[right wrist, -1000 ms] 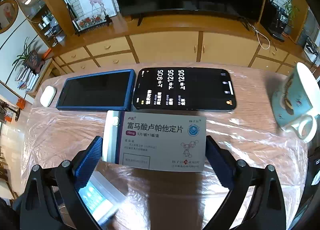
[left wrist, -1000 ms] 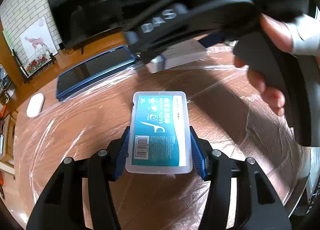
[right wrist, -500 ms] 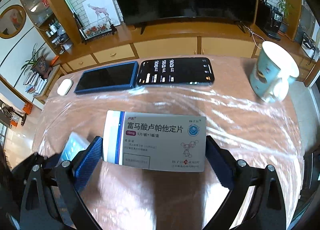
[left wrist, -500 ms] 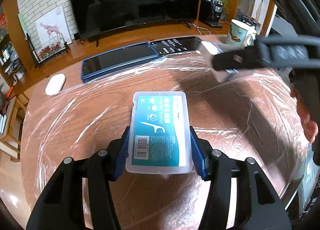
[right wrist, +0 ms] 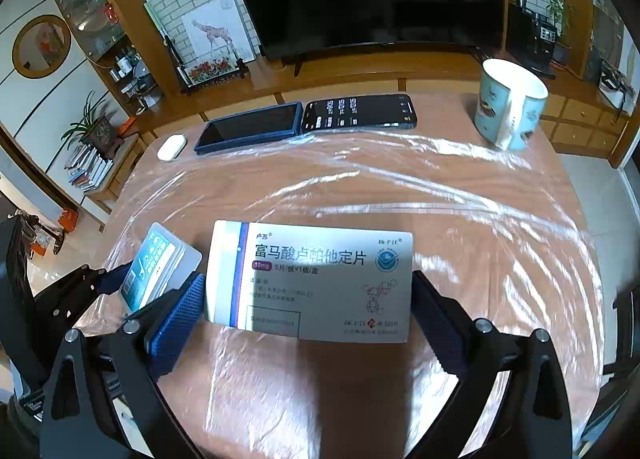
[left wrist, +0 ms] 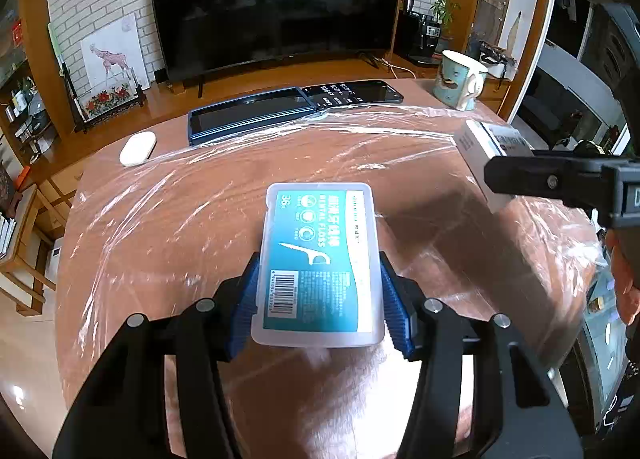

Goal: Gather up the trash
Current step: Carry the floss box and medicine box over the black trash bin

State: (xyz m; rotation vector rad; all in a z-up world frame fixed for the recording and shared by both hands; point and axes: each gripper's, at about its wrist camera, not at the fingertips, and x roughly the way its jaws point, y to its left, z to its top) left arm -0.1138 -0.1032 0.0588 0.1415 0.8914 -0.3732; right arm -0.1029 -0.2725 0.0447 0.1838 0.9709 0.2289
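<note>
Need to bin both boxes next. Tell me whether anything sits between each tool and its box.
Nothing does: the left tool is already clamped on the dental floss box, the right tool on the medicine box. No bin shows in either view.

The medicine box point(left wrist: 490, 163) is half hidden behind the right tongs point(left wrist: 520, 179) in the left view. The phone's point(right wrist: 360, 111) screen text is too small to read.
</note>
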